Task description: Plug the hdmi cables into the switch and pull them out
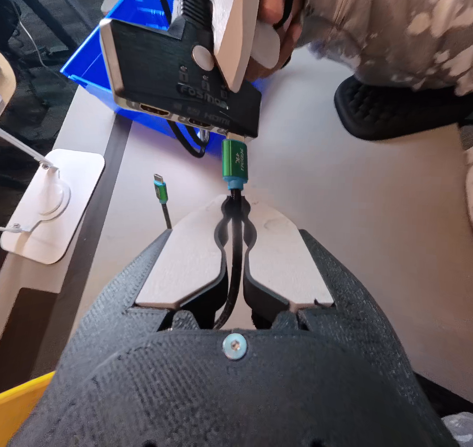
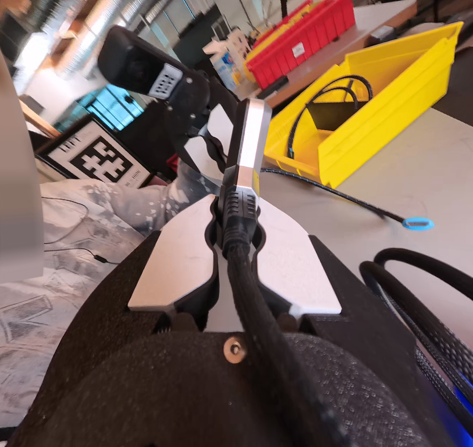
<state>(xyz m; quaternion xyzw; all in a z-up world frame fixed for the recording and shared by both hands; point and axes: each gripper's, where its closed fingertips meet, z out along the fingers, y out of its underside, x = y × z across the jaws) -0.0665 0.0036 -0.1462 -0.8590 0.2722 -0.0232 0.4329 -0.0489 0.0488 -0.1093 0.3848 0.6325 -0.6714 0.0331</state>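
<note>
The black HDMI switch [image 1: 163,76] is held above the table by my right gripper [image 2: 236,204], which is shut on its rear end beside a black plugged-in cable [image 2: 240,268]. The right gripper's white fingers [image 1: 230,38] lie over the switch top. My left gripper [image 1: 234,202] is shut on a black braided cable just behind its green HDMI plug [image 1: 234,162]. The plug's metal tip sits at the switch's rightmost front port, with a short length of metal showing. The two other front ports are empty. A second green plug [image 1: 160,188] lies on the table.
A blue bin [image 1: 87,69] stands behind the switch. A white base plate [image 1: 51,204] is at the left table edge. A yellow bin [image 2: 384,97] holds cables, with red bins [image 2: 307,33] beyond. A person's sleeve [image 1: 384,25] and a black armrest [image 1: 396,110] are at the right.
</note>
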